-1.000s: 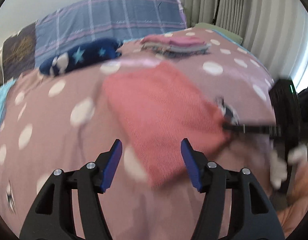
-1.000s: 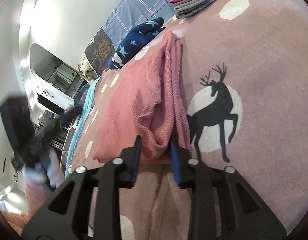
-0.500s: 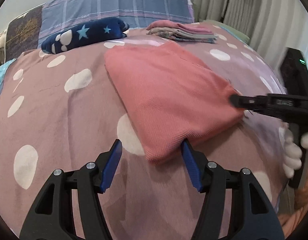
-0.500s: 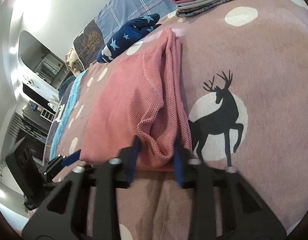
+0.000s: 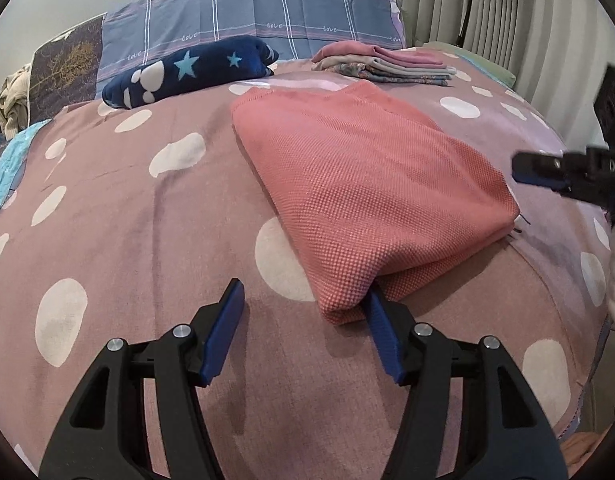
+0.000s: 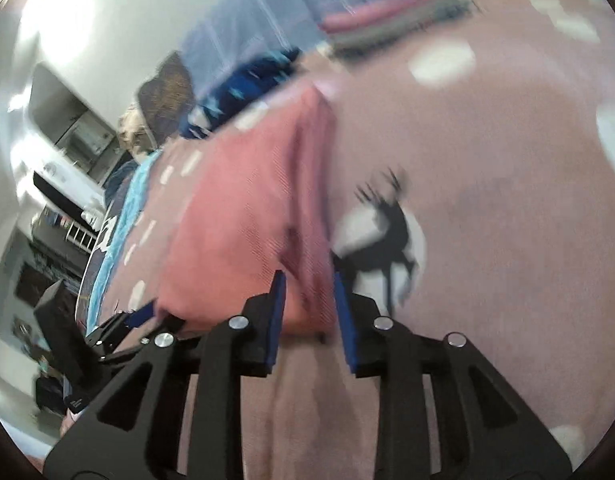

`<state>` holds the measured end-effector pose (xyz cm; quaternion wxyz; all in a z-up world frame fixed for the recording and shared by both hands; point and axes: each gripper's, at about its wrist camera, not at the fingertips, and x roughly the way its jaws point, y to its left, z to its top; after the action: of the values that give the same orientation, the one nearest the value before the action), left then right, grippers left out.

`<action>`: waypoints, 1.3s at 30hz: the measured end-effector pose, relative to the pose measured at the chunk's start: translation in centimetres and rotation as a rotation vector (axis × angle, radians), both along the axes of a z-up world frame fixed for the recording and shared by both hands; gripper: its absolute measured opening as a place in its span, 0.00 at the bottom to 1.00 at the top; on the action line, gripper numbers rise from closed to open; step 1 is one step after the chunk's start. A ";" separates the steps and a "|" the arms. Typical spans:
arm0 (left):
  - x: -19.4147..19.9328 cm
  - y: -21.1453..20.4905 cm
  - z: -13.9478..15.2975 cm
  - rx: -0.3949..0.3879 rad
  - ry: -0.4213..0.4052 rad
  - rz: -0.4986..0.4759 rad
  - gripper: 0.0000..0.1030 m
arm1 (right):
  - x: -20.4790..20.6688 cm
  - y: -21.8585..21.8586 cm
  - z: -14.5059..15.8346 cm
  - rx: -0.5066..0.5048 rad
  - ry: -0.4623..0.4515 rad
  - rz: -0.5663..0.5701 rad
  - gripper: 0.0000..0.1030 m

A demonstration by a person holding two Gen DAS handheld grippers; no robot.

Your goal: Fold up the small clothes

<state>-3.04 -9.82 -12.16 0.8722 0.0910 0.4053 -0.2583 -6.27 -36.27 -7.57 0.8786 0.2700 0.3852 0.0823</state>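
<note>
A folded salmon-pink knit garment [image 5: 367, 184] lies on the pink spotted bedspread [image 5: 127, 220]. My left gripper [image 5: 303, 308] is open at its near corner; the right finger [image 5: 381, 336] sits under the corner fold, the left finger rests on the bedspread. My right gripper [image 6: 309, 292] shows in the blurred right wrist view; its jaws stand slightly apart with the garment's corner [image 6: 303, 264] at their tips. In the left wrist view the right gripper's tips [image 5: 535, 168] are off the garment's right edge. The garment also fills the middle of the right wrist view [image 6: 243, 208].
A stack of folded clothes [image 5: 383, 66] lies at the back right of the bed. A navy star-print plush item [image 5: 187, 70] and a checked pillow [image 5: 267, 12] lie at the back. Curtains [image 5: 487, 8] hang at the right. A black deer print [image 6: 387, 236] marks the bedspread.
My right gripper has opened, let go of the garment's corner and drawn back from it. My left gripper has moved in to the garment's near corner.
</note>
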 end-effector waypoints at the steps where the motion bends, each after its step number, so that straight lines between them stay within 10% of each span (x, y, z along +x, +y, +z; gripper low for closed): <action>1: -0.1 0.0 0.1 -0.010 0.000 -0.001 0.51 | 0.4 0.5 0.5 -0.018 -0.017 0.022 0.32; 4: -0.5 0.0 0.1 -0.014 0.015 -0.012 0.15 | 2.2 1.9 0.1 -0.082 0.009 0.057 0.35; 5: -0.9 -0.2 0.2 0.001 0.013 -0.019 0.10 | 2.7 2.2 -0.3 -0.099 0.028 0.058 0.29; 6: -1.1 -0.3 0.2 0.020 0.005 -0.019 0.09 | 3.0 2.3 -0.7 -0.111 0.045 0.059 0.01; 7: -1.4 -0.4 0.2 0.049 -0.001 -0.027 0.08 | 3.1 2.2 -1.2 -0.123 0.064 0.040 0.02; 16: -1.8 1.9 0.3 -0.021 0.066 -0.036 0.07 | 2.2 0.9 -1.5 -0.113 0.071 0.016 0.18; 22: -1.8 2.4 4.2 -0.260 0.049 -0.110 0.07 | 2.1 2.6 1.9 -0.104 -0.067 0.111 0.18; 27: 0.8 -0.5 0.0 -0.105 0.132 -0.064 0.07 | 3.8 4.6 -1.4 -0.185 0.063 0.131 0.16; 33: 1.2 0.2 0.4 -0.180 0.158 -0.076 0.09 | 2.7 4.0 -2.0 -0.213 0.052 0.133 0.07; 39: 1.7 -1.4 2.5 -0.191 0.090 -0.120 0.33 | 5.3 3.3 1.3 -0.213 -0.023 0.131 0.12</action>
<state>-1.34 -11.24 -9.67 0.8408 0.0200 0.4114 -0.3512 -0.96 -32.93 -6.28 0.8995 0.1484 0.3982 0.1013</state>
